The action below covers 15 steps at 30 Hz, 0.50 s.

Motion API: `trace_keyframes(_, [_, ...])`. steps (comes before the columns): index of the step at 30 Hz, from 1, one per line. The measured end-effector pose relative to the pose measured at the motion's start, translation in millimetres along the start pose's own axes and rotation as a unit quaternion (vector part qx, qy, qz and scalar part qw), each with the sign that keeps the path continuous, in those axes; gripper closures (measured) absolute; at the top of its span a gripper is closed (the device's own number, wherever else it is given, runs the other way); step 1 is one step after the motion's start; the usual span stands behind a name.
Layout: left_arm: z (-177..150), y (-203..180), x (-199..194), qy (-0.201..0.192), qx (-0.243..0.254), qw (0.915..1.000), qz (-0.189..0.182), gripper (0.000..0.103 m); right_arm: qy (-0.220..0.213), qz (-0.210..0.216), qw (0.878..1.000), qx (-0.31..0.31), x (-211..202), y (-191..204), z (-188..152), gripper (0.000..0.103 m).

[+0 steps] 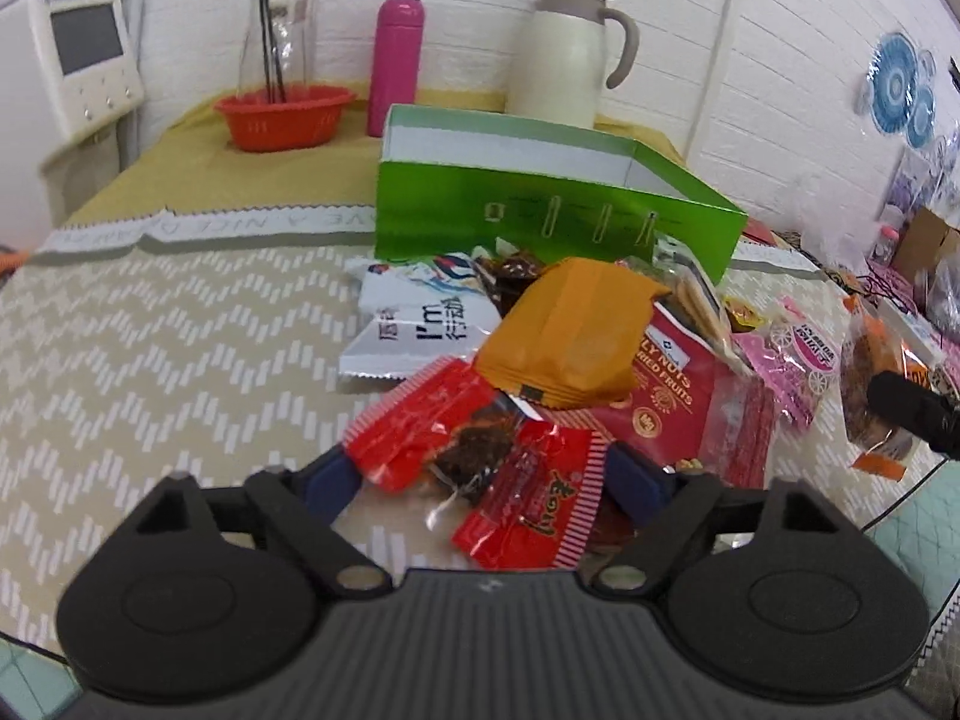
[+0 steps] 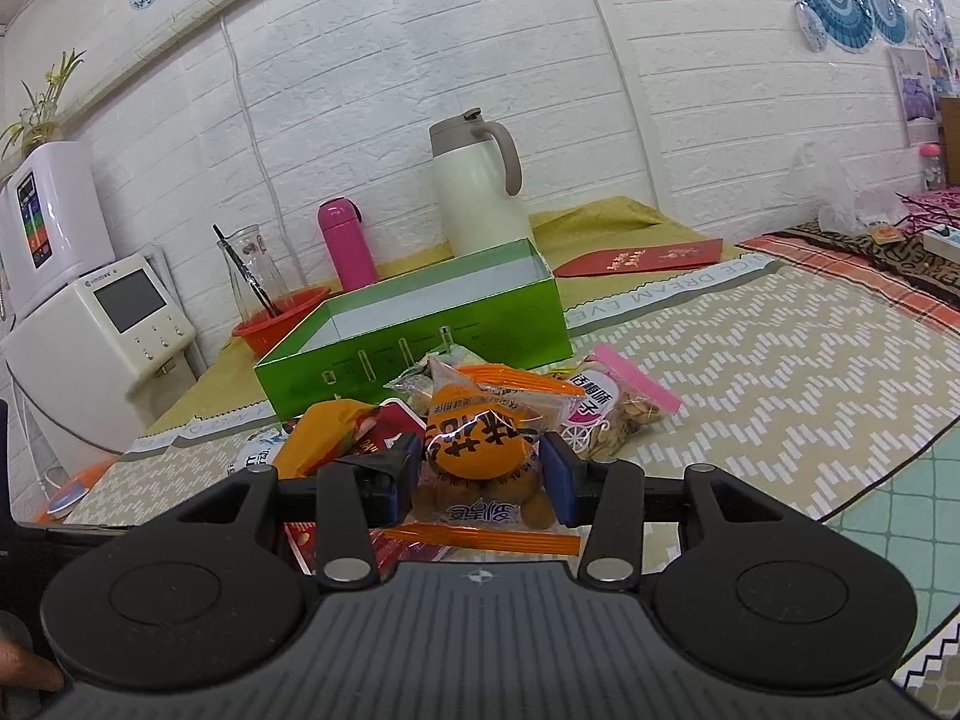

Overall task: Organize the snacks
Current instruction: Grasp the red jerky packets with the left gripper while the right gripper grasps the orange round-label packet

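Desk (image 1: 150, 324), patterned cloth: carries everything.
Green box (image 1: 540, 204), open-topped, empty as far as shows, just behind the snack heap; likely destination.
Snack heap (image 1: 600, 348): overlapping packets, slippery film.
Right hand-held gripper (image 2: 478, 468): jaws either side of the orange bun packet (image 2: 480, 450), apparently gripping it. Lift clear before swinging boxward.
Left hand-held gripper (image 1: 486, 480): jaws half-spread around the red candy wrappers (image 1: 480, 456), not pinching. Close on one only.

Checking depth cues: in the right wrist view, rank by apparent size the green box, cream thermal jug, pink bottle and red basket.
1. green box
2. cream thermal jug
3. pink bottle and red basket look alike; the basket is partly hidden, so unranked.
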<state>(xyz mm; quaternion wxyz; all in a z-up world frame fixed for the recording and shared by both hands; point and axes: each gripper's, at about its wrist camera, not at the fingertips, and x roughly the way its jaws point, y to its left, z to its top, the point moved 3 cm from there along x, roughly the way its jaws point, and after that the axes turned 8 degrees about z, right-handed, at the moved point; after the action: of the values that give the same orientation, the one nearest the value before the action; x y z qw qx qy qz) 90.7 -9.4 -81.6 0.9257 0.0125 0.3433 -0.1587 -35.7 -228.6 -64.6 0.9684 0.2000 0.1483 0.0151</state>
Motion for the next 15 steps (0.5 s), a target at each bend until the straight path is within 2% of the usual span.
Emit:
trace_keyframes(1, [-1.3,0.3,0.7,0.004,0.001,1.0,-0.001,0.054,0.002,0.0,1.0,0.001,1.1,-0.4,-0.3,0.028])
trace_keyframes(2, [-2.0,-0.3,-0.8,-0.002,0.006,0.9999,0.012,0.057,0.004,0.001,1.0,0.002,1.9,-0.8,-1.3,0.028])
trace_keyframes(4, [-3.4,-1.1,-4.1,-0.003,0.0,0.9999,0.012,0.069,0.007,0.005,1.0,0.006,3.0,-1.6,-2.2,0.028])
trace_keyframes(6, [-4.3,-2.2,-7.4,-0.013,-0.001,0.9997,0.02,0.074,0.007,0.007,1.0,0.006,2.7,-1.5,-2.2,0.028])
trace_keyframes(15, [-4.7,9.3,-15.5,-0.03,-0.016,0.9989,0.032,0.076,-0.012,-0.003,1.0,-0.023,-1.3,5.2,-0.7,0.028])
